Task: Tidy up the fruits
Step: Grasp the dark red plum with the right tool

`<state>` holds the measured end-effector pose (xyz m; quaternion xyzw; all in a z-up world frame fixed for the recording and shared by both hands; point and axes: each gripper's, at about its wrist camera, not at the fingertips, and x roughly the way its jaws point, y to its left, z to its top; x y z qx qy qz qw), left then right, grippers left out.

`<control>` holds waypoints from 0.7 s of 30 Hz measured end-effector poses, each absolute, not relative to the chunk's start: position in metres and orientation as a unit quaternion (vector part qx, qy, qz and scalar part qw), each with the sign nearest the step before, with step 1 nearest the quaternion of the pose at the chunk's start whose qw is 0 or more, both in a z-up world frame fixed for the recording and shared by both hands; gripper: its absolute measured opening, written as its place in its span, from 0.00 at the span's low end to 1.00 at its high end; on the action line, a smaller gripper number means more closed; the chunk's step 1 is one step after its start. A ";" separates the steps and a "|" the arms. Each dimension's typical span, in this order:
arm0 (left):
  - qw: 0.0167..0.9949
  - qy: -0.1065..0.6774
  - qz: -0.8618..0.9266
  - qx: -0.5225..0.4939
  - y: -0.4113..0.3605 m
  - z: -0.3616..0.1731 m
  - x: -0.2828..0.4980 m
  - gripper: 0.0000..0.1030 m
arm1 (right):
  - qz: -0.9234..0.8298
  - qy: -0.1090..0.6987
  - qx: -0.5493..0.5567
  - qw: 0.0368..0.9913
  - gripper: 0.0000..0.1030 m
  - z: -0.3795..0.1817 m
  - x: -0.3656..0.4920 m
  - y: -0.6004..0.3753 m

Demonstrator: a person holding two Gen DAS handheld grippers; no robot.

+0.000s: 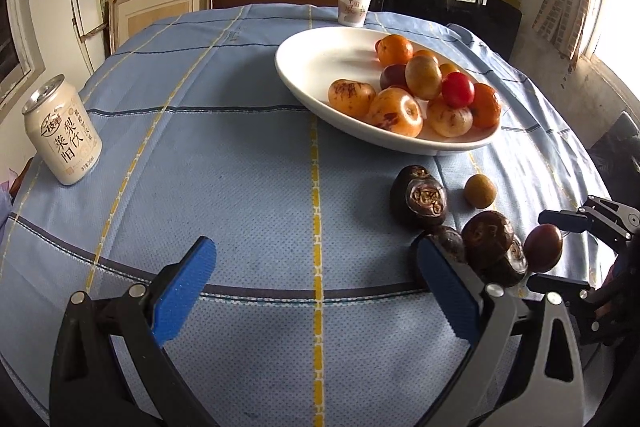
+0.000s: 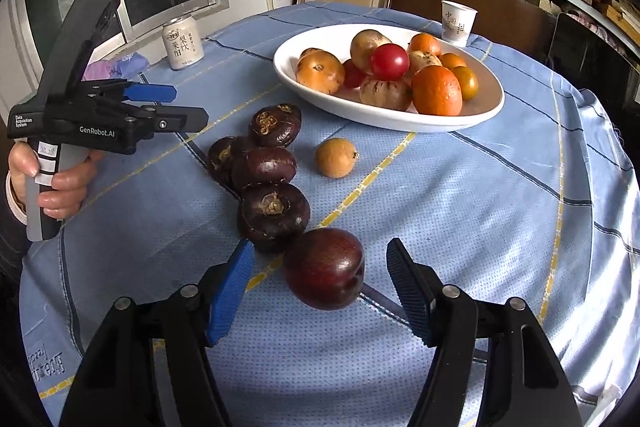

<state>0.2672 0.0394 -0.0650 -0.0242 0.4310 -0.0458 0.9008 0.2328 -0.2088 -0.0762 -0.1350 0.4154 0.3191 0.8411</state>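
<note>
Blue ribbed pads of my left gripper (image 1: 316, 291) are gaping wide over woven cloth, knobbly dark fruits (image 1: 490, 241) lying beside its right finger. My right gripper (image 2: 320, 291) is straddling a glossy round plum (image 2: 325, 268), pads standing clear.

A round table (image 2: 460, 211) carries everything, covered by a light blue cloth (image 1: 224, 163) crossed with yellow and dark blue lines. Toward the far side sits a white oval dish (image 2: 486, 107) heaped with orange, red and speckled fruit. Behind it stands a paper cup (image 1: 355, 5), and off at the window side a pale drink can (image 1: 62, 130) stands upright. Straight on the cloth, nearer than the dish, lie loose pieces — a cluster of four dark brown water chestnuts (image 2: 264, 167) touching one another, a small tan round fruit (image 2: 335, 157) just beside them, and a dark red plum (image 2: 325, 268) at the near end of the cluster.
</note>
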 end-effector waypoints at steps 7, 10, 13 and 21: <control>0.900 0.434 -0.046 -0.024 0.040 -0.067 0.268 0.96 | 0.313 0.426 -0.142 0.837 0.57 -0.081 0.235 -0.207; 0.900 0.434 -0.046 -0.022 0.039 -0.067 0.268 0.96 | 0.310 0.433 -0.142 0.834 0.46 -0.084 0.237 -0.208; 0.900 0.434 -0.045 -0.022 0.039 -0.067 0.268 0.96 | 0.317 0.435 -0.134 0.832 0.38 -0.083 0.238 -0.209; 0.903 0.418 -0.105 0.008 0.020 -0.062 0.259 0.96 | 0.290 0.440 -0.072 0.847 0.37 -0.078 0.252 -0.228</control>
